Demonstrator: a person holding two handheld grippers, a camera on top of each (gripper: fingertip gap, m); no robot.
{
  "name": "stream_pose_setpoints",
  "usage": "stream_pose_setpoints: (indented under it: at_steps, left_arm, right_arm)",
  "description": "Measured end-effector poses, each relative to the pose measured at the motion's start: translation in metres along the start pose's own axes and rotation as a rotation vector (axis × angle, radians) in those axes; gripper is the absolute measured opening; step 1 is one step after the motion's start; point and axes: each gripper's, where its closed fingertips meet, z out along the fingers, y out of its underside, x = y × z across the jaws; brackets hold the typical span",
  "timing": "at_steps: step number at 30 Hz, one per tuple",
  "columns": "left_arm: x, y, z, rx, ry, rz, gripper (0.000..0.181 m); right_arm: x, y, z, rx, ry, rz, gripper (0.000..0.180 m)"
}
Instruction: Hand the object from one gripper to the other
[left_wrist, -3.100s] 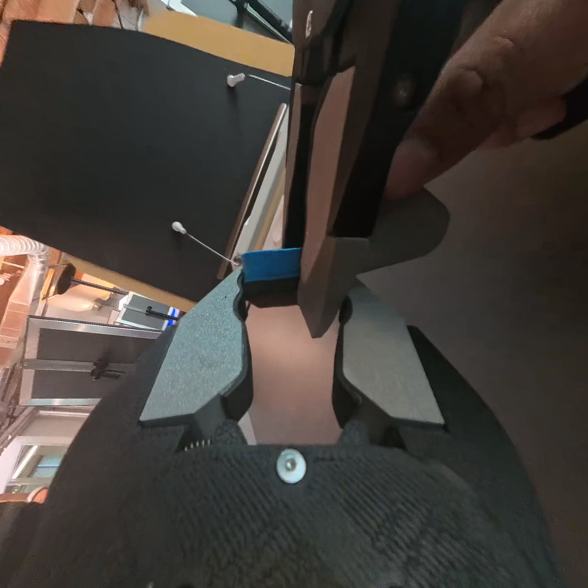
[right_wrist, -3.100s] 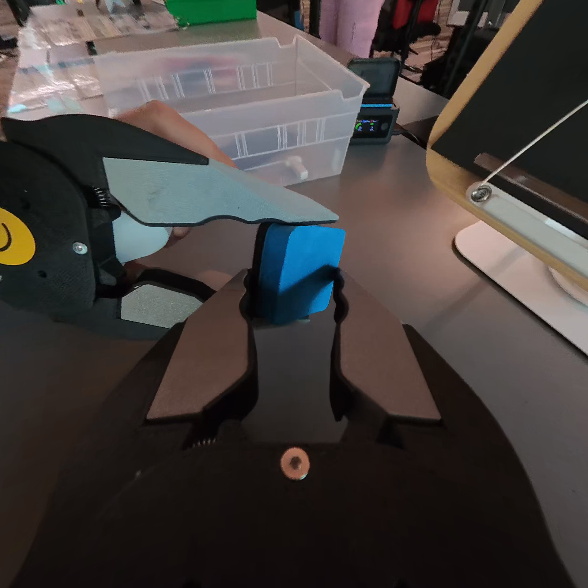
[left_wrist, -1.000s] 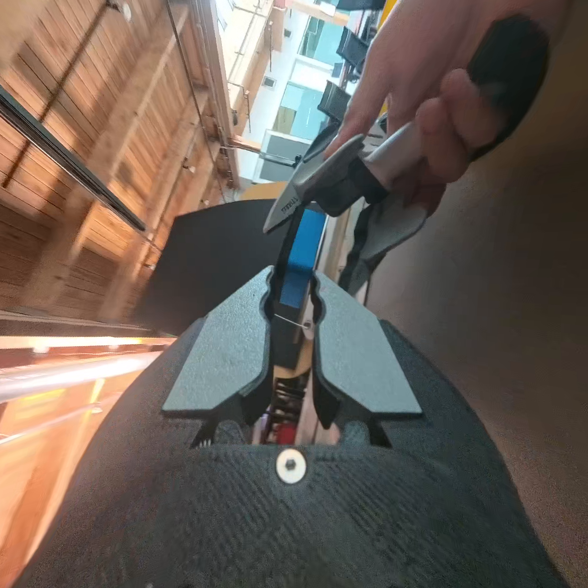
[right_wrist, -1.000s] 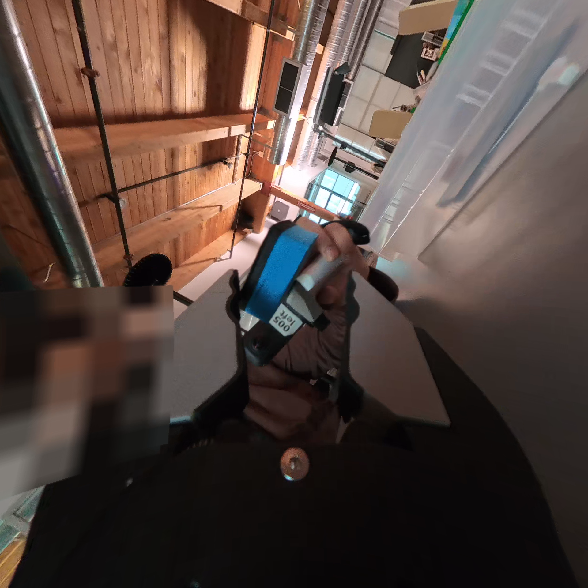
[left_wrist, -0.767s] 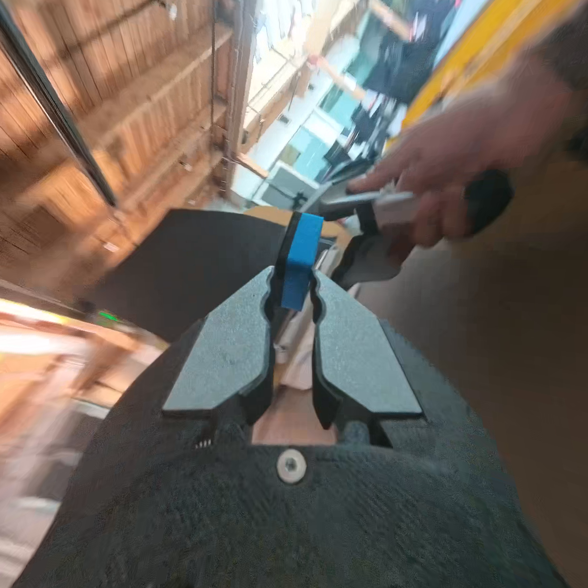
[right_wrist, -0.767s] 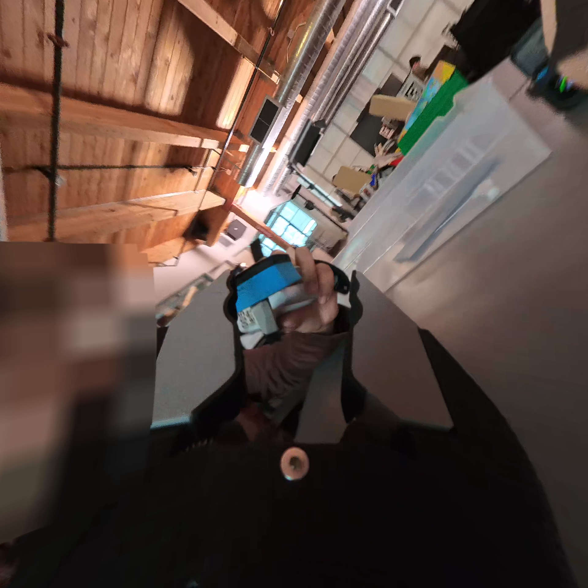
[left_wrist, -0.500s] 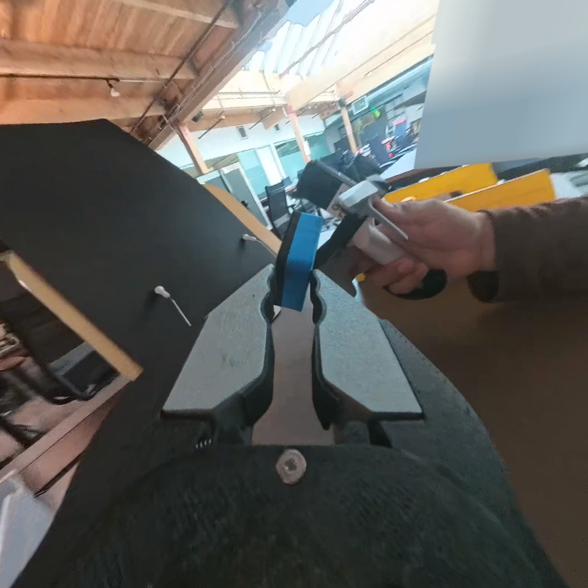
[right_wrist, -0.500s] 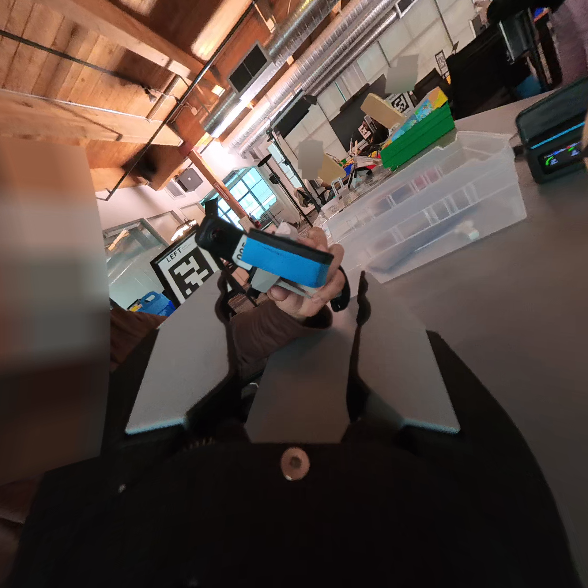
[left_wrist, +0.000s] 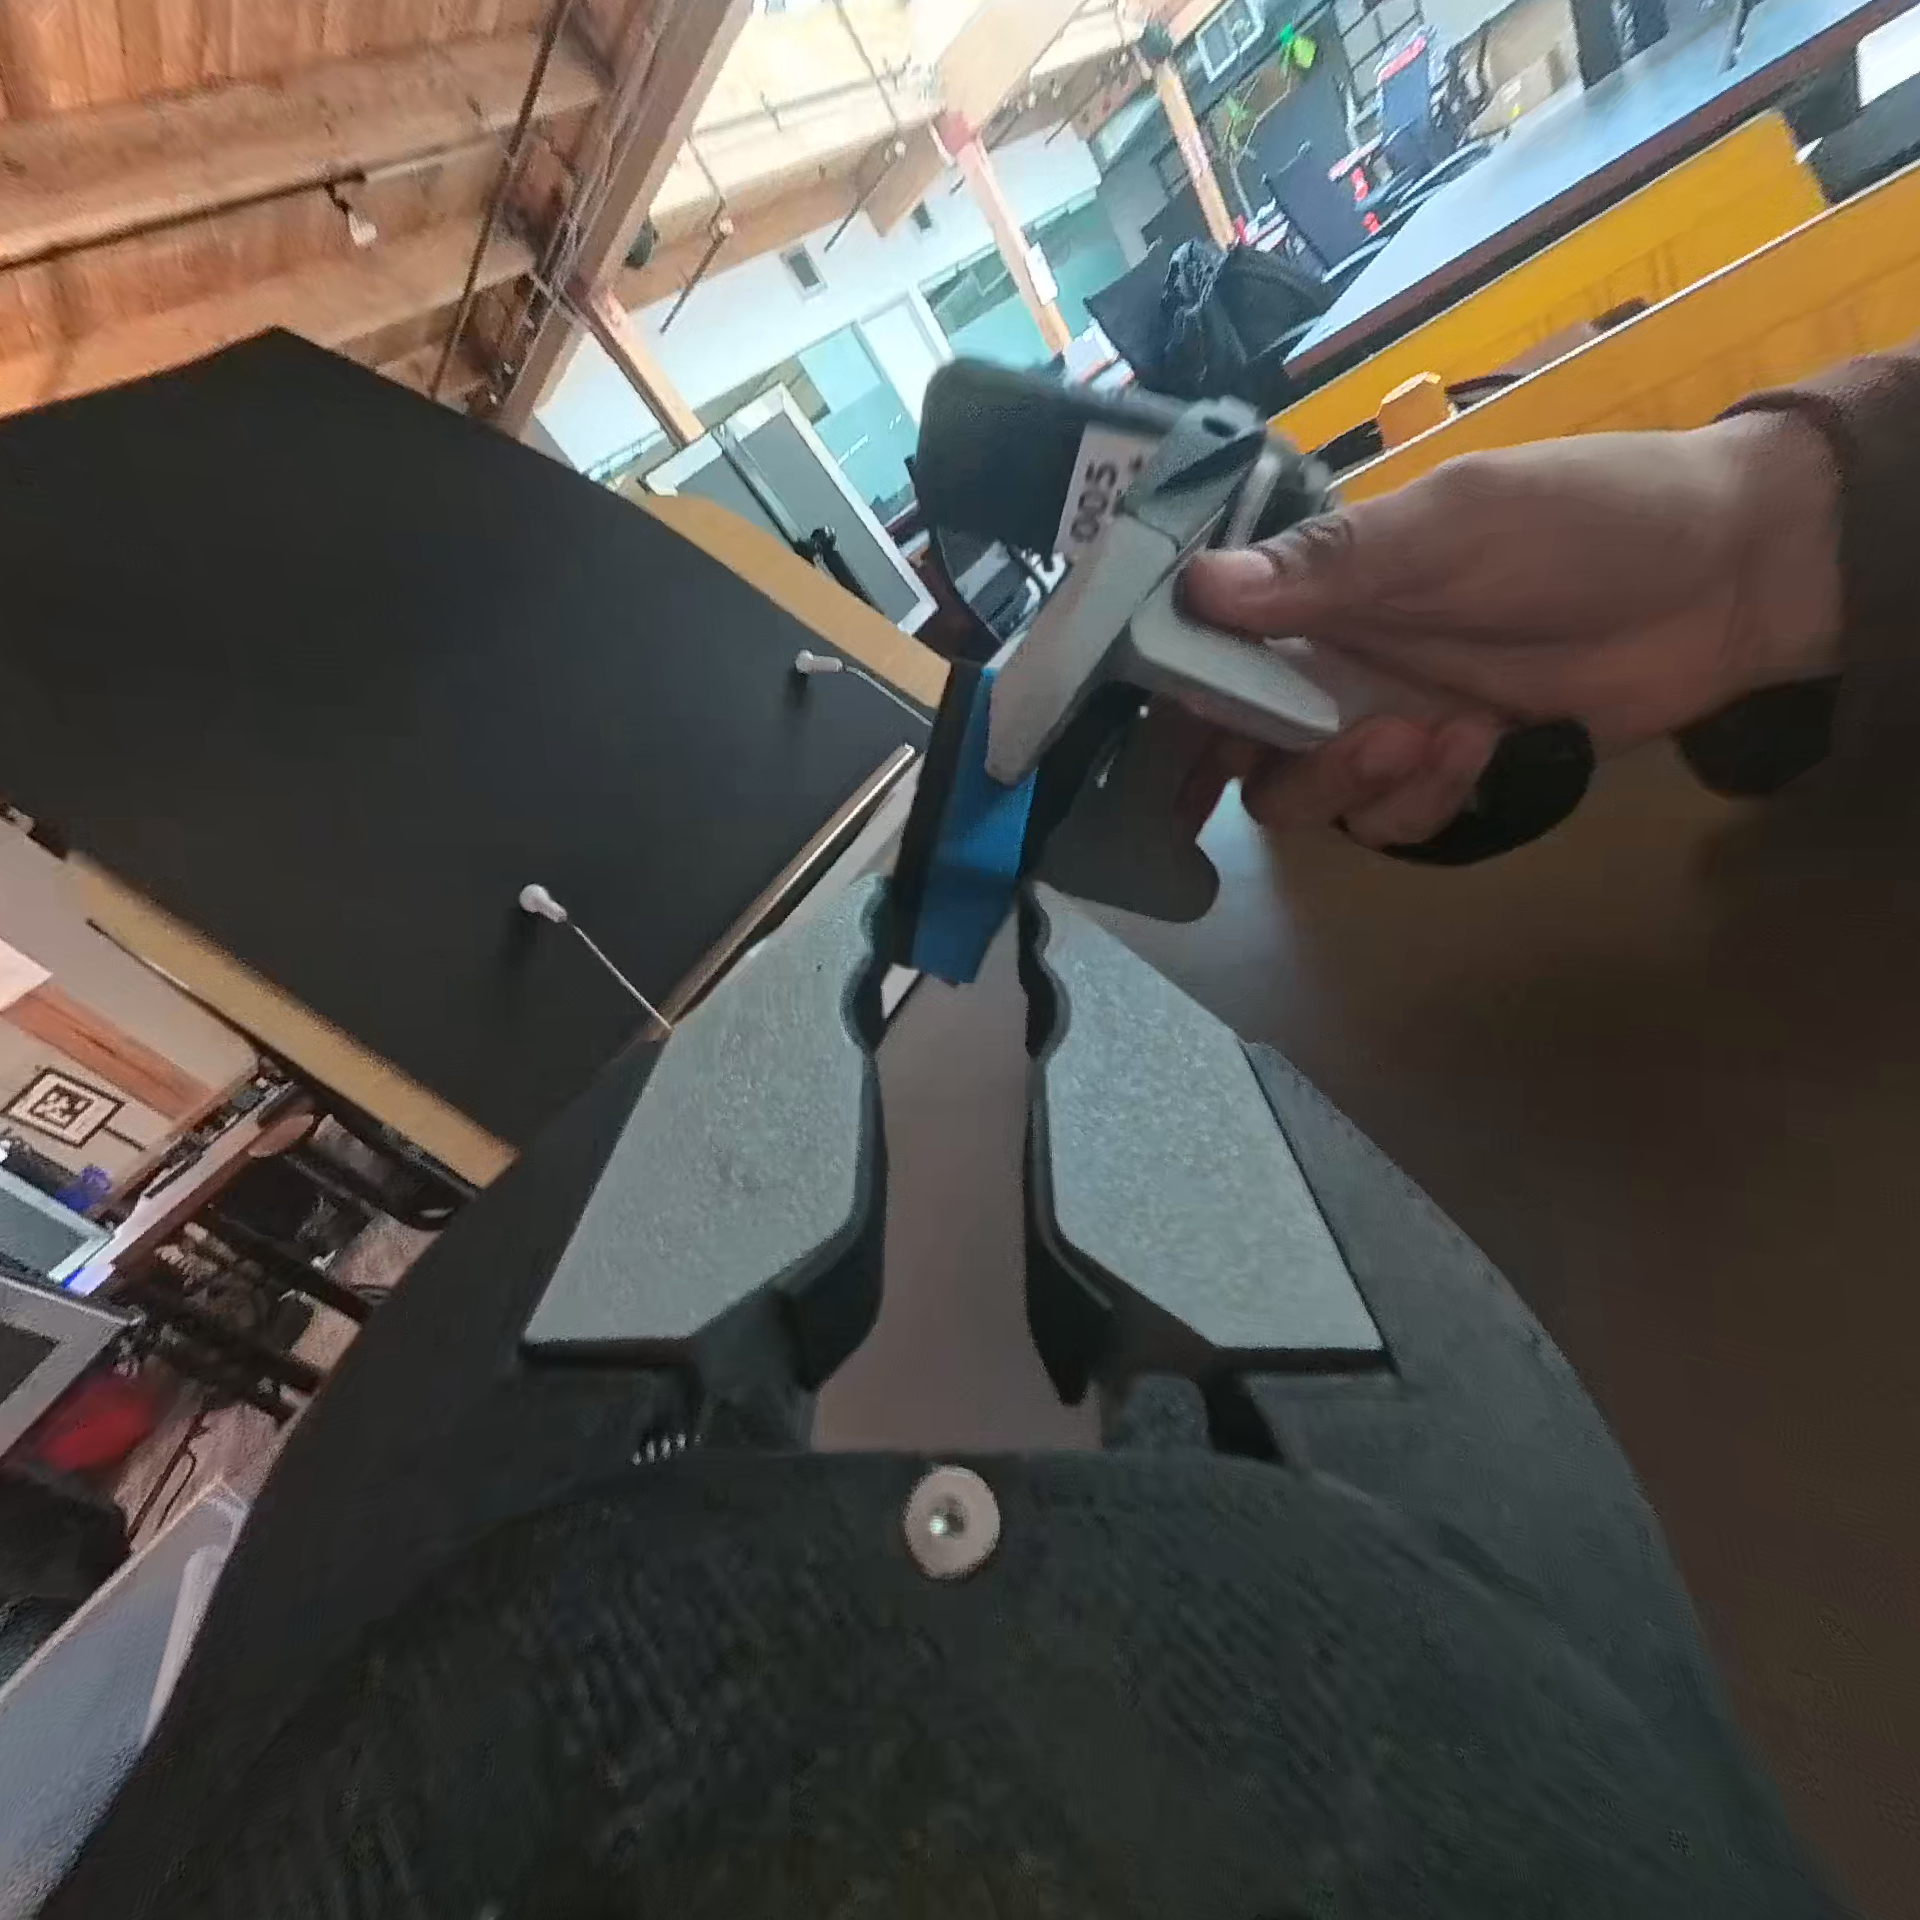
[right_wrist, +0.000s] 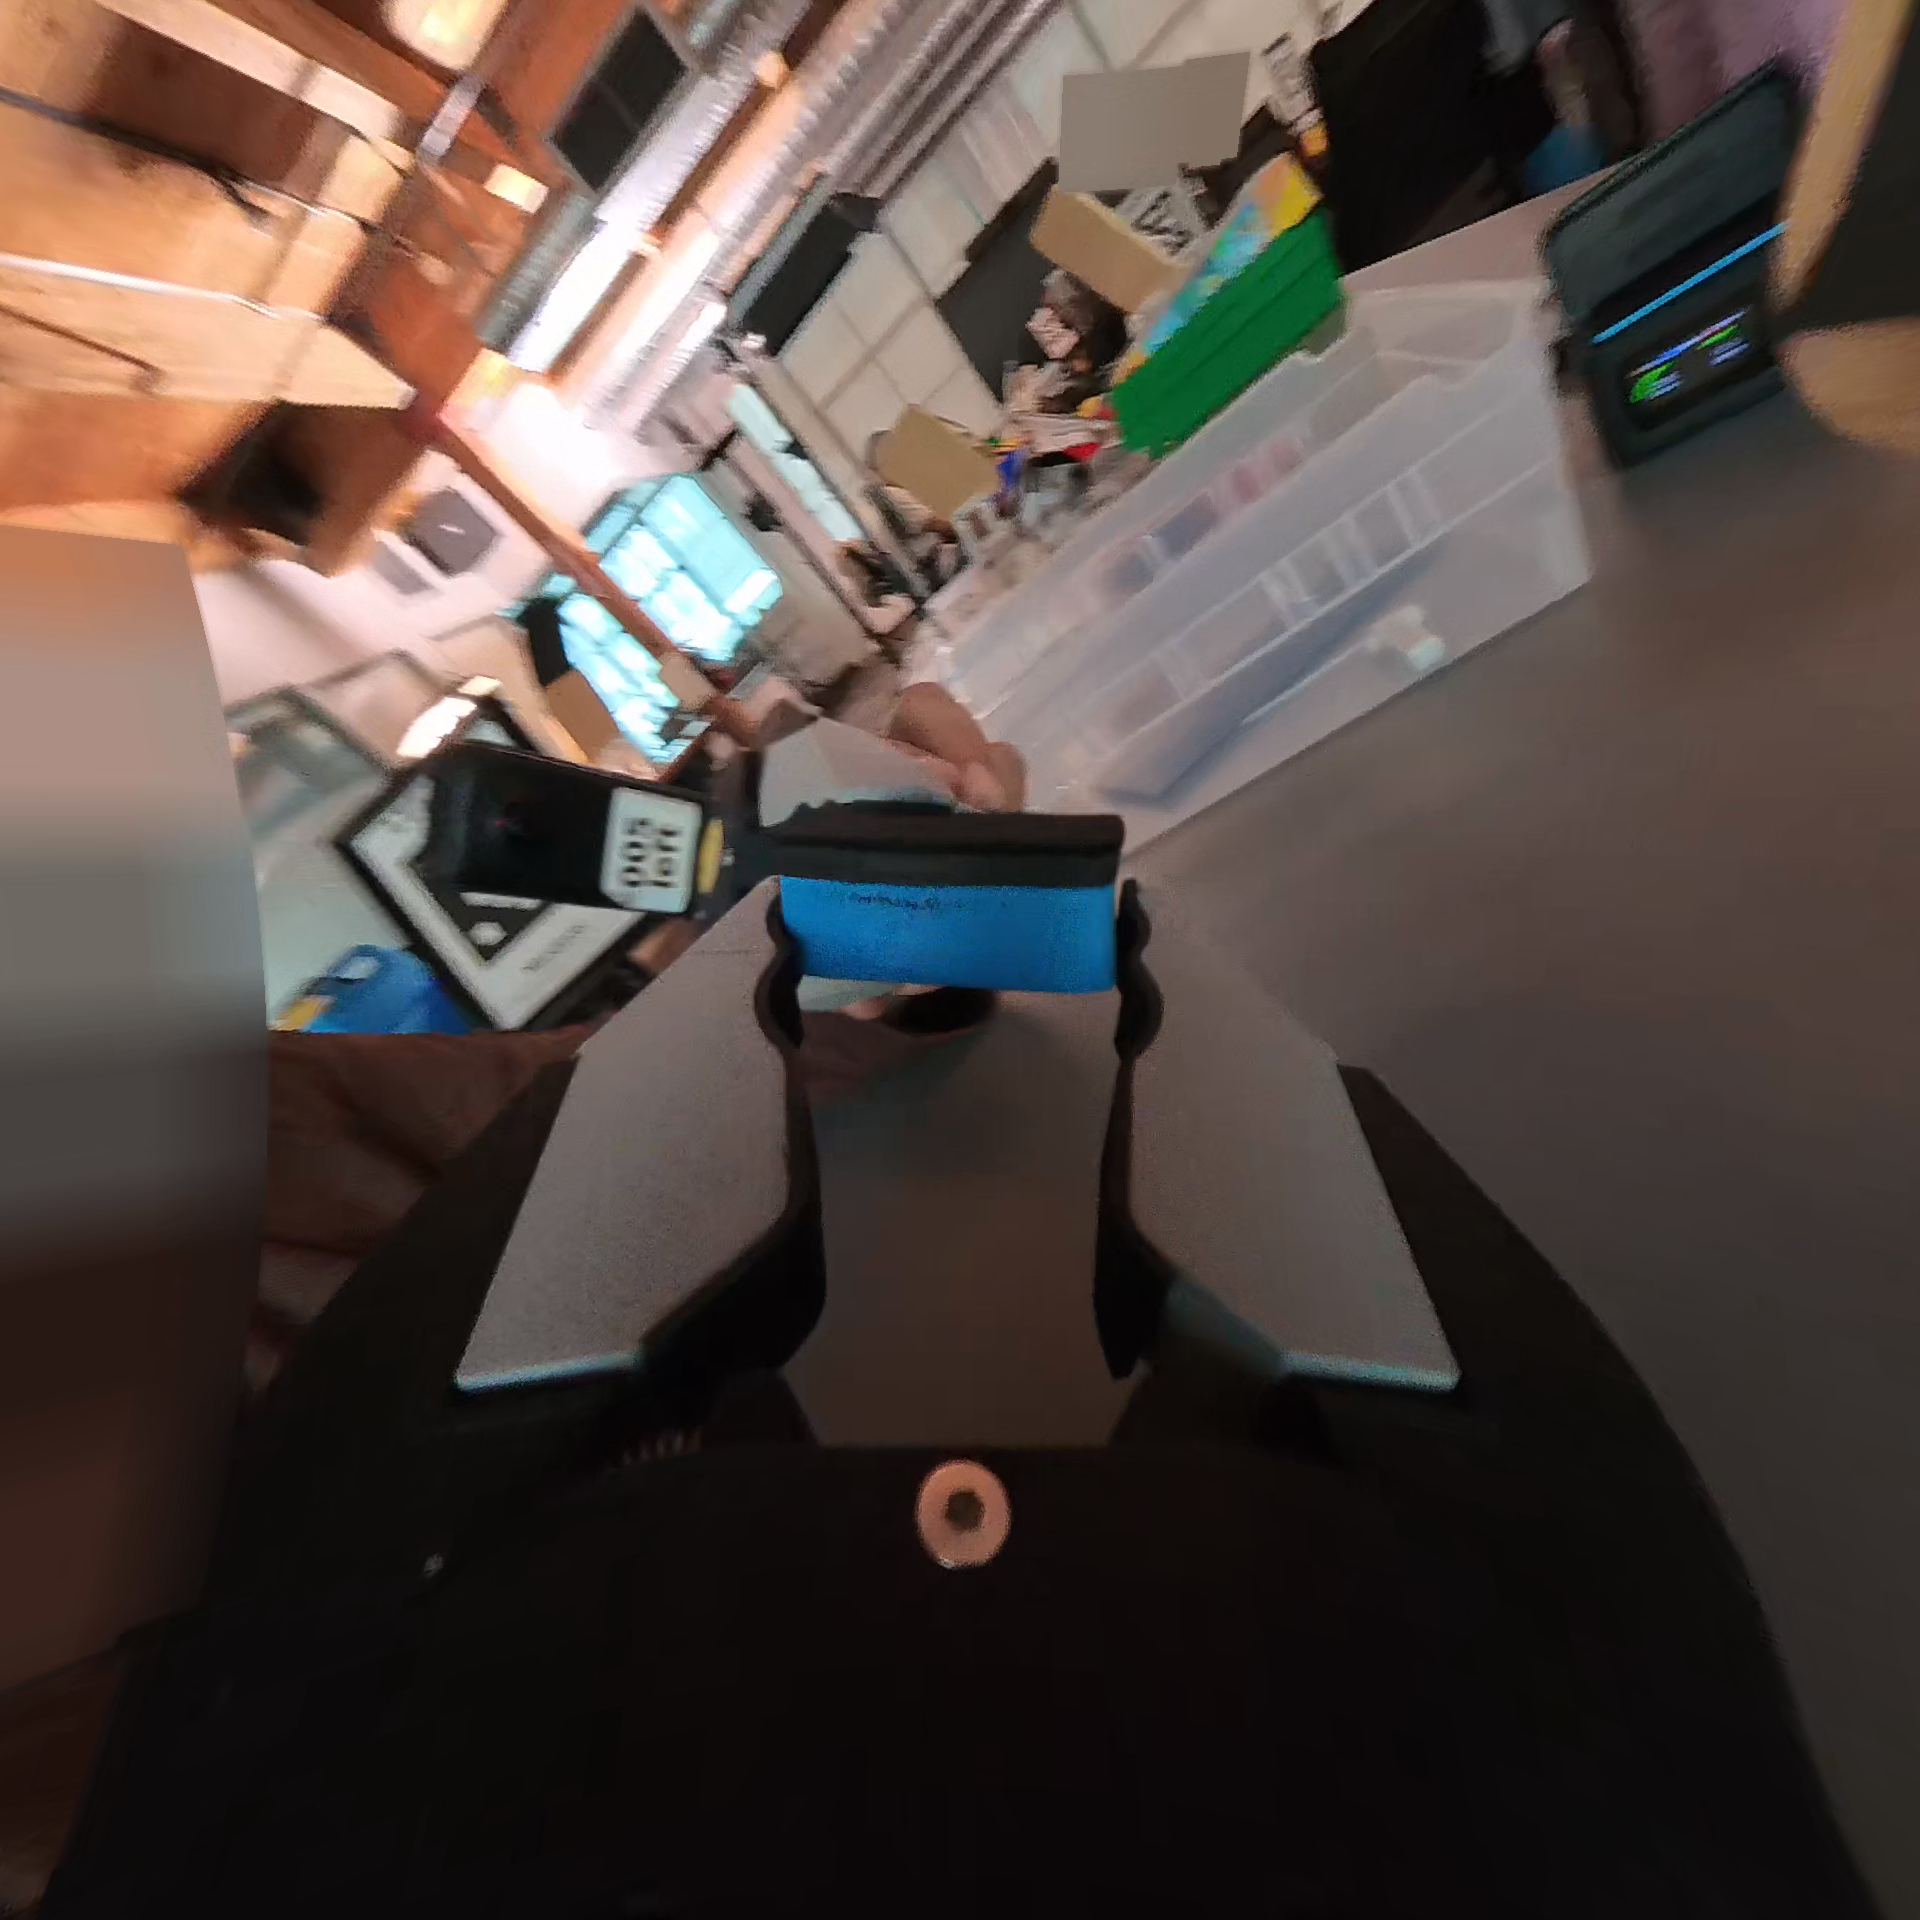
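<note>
The object is a blue foam block (left_wrist: 971, 831) with a black layer on one side, held in the air above the table. My left gripper (left_wrist: 954, 925) is shut on its lower end, with the jaws narrow. In the right wrist view the block (right_wrist: 945, 930) lies crosswise between the tips of my right gripper (right_wrist: 951, 935), which has closed onto its two ends. The right gripper's grey finger (left_wrist: 1049, 665) overlaps the block's upper part in the left wrist view. The left gripper's camera body (right_wrist: 540, 842) shows just behind the block.
A hand (left_wrist: 1507, 603) holds the right gripper's handle. A black board with a wooden rim (left_wrist: 364, 623) stands to the left. On the grey table (right_wrist: 1558, 935) there are a clear plastic bin (right_wrist: 1299, 582), a green box (right_wrist: 1226, 322) and a small device with a screen (right_wrist: 1673, 353).
The right gripper let go of the block and opened, leaving it in the left gripper. Both swung about, and the right gripper has now come back and closed on the block's ends.
</note>
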Motion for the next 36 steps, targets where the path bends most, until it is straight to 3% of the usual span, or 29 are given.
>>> stream_pose_setpoints:
  at_steps: [2,7,10,14,16,19,23,27,30,33,36]
  left_arm:
    - [0.002,0.007,0.002,-0.036,0.003,0.016,0.038]
    - [0.006,0.016,0.003,-0.092,0.019,0.041,0.052]
    - [0.003,0.005,0.002,-0.037,0.097,-0.304,0.048]
    - [0.002,0.021,0.005,-0.118,0.227,-0.757,0.078]
    - [0.007,0.024,0.005,-0.136,0.299,-0.917,0.09]
    - [0.008,0.021,0.005,-0.115,0.366,-1.038,0.092]
    - [0.009,0.02,0.005,-0.11,0.353,-0.99,0.085]
    - [0.016,0.019,0.004,-0.13,0.372,-0.83,0.055]
    - [0.015,0.021,0.003,-0.14,0.352,-0.721,0.055]
    - [0.002,0.03,0.004,-0.169,0.229,-0.517,0.055]
    - [-0.02,0.032,0.0,-0.171,0.052,-0.236,0.054]
  right_arm:
    - [0.015,-0.003,-0.007,-0.014,0.165,-0.109,0.058]
    - [0.05,-0.011,-0.037,-0.117,0.624,-0.419,0.058]
    - [0.06,-0.017,-0.047,-0.197,0.836,-0.654,0.058]
    - [0.056,-0.008,-0.032,-0.315,0.895,-0.923,0.058]
    - [0.049,-0.007,-0.024,-0.348,0.916,-1.077,0.058]
    - [0.038,-0.006,-0.013,-0.377,0.936,-1.271,0.059]
    - [0.026,0.01,0.006,-0.413,0.867,-1.398,0.058]
    - [0.026,0.014,0.012,-0.413,0.888,-1.468,0.059]
    - [0.026,0.014,0.013,-0.385,0.866,-1.469,0.061]
    - [0.028,0.018,0.009,-0.381,0.789,-1.345,0.056]
    - [0.029,0.022,-0.002,-0.331,0.641,-1.075,0.055]
